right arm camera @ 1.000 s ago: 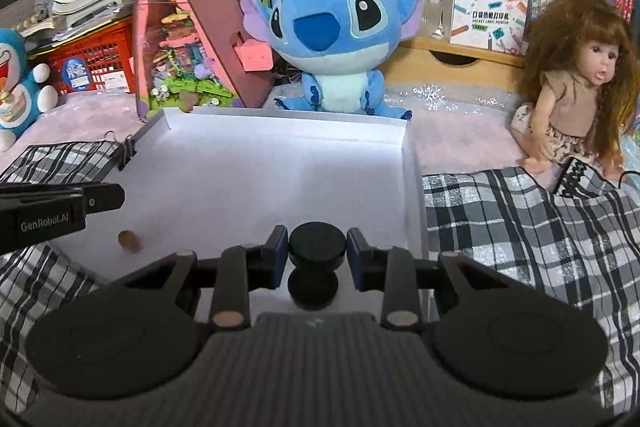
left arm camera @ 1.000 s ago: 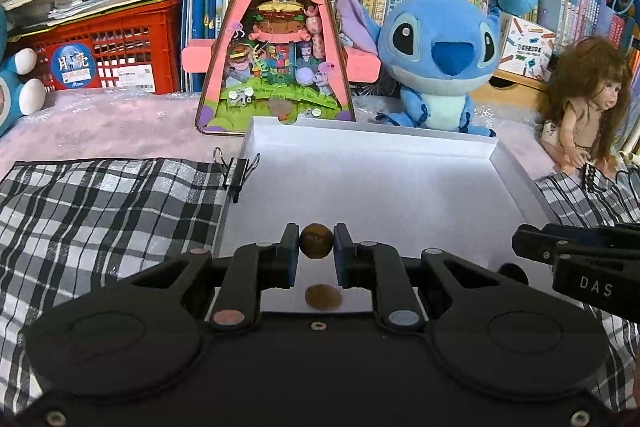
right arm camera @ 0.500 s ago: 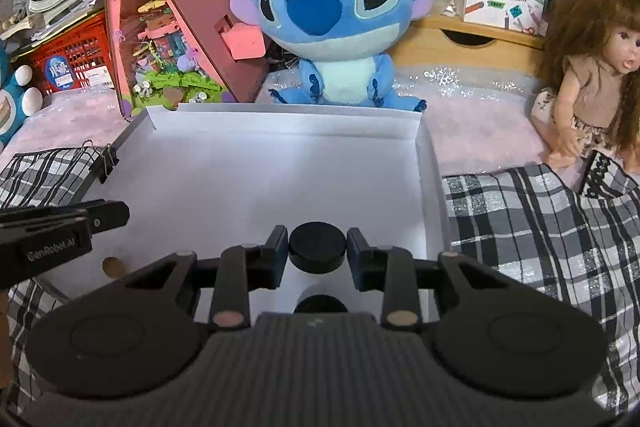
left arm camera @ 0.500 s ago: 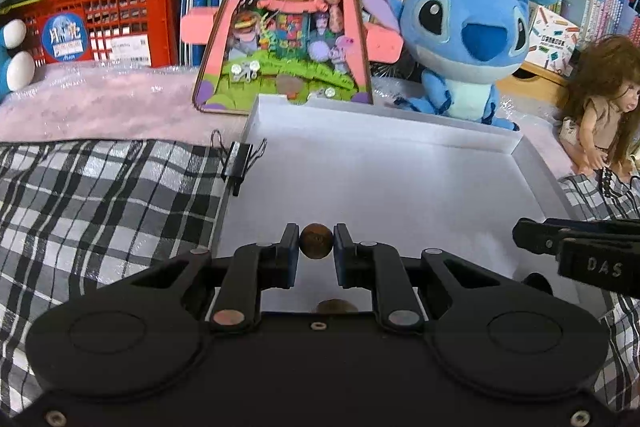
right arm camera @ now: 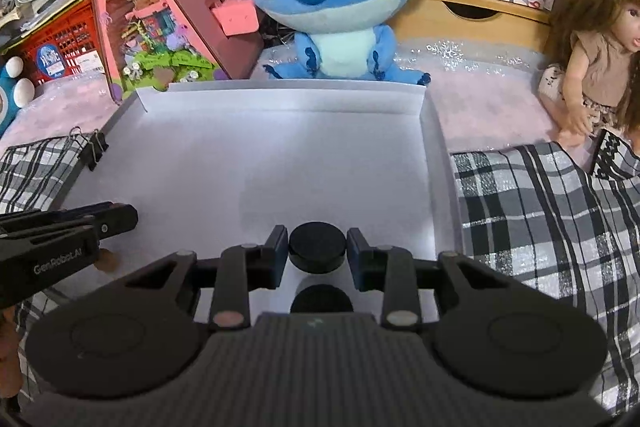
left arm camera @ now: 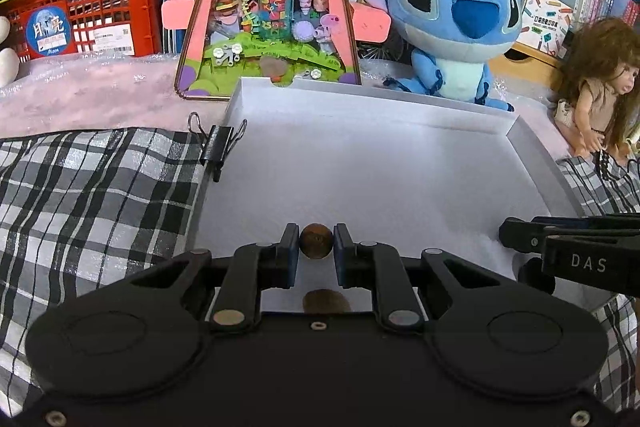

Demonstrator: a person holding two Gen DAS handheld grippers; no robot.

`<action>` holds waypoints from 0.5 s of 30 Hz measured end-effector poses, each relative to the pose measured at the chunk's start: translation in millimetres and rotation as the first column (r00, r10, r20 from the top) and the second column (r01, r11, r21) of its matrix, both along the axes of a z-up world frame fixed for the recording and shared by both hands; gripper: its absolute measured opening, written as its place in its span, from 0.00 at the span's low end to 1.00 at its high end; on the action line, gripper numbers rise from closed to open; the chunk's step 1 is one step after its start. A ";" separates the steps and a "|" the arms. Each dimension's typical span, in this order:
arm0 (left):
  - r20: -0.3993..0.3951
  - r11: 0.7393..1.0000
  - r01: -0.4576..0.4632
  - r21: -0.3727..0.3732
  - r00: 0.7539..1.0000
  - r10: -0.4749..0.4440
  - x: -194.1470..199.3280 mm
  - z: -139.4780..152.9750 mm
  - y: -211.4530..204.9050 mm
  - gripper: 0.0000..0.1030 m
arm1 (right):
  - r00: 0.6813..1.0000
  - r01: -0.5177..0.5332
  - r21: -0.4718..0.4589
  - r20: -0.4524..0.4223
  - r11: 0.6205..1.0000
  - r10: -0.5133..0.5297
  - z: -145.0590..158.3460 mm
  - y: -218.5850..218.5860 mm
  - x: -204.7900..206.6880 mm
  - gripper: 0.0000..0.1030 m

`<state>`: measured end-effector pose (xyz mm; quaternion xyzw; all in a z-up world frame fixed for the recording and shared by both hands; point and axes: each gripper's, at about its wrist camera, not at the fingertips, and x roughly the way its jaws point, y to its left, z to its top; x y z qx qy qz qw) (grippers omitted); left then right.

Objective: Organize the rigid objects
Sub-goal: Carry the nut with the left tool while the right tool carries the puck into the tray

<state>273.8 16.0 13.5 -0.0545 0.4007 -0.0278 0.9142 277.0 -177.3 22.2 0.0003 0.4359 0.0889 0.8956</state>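
Observation:
A shallow white tray [left arm camera: 360,93] lies on a plaid cloth, its far wall [right arm camera: 280,95] also showing in the right wrist view. My left gripper [left arm camera: 316,245] hangs over the tray's near left part, shut on a small brown disc [left arm camera: 316,247] held on edge. My right gripper [right arm camera: 317,247] is over the near right part, shut on a black round puck [right arm camera: 317,241]. Each gripper shows in the other's view: the right gripper [left arm camera: 510,239] at the right edge, the left gripper [right arm camera: 130,218] at the left edge with the brown disc [right arm camera: 107,261] under it.
A black binder clip [left arm camera: 218,143] grips the tray's left rim. Behind the tray stand a pink triangular diorama [left arm camera: 272,7], a blue plush [left arm camera: 452,11] and a doll [left arm camera: 596,91]. A red crate [left arm camera: 88,15] and books fill the back. Plaid cloth [left arm camera: 92,195] flanks the tray.
Both grippers have come lower and further in over the tray, still shut on their discs. The toys behind the tray now look nearer.

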 end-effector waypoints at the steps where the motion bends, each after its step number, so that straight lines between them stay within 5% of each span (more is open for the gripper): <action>1: 0.001 1.000 0.001 0.003 1.000 -0.001 0.4 -0.2 -0.3 0.16 | 1.000 -0.001 -0.003 -0.003 1.000 0.001 -0.7 -0.1 -0.1 0.36; 15: 0.034 0.999 0.012 0.034 0.999 -0.013 -2.3 -3.4 -3.1 0.17 | 1.000 -0.008 -0.026 -0.011 1.000 0.008 -8.6 1.0 -1.2 0.40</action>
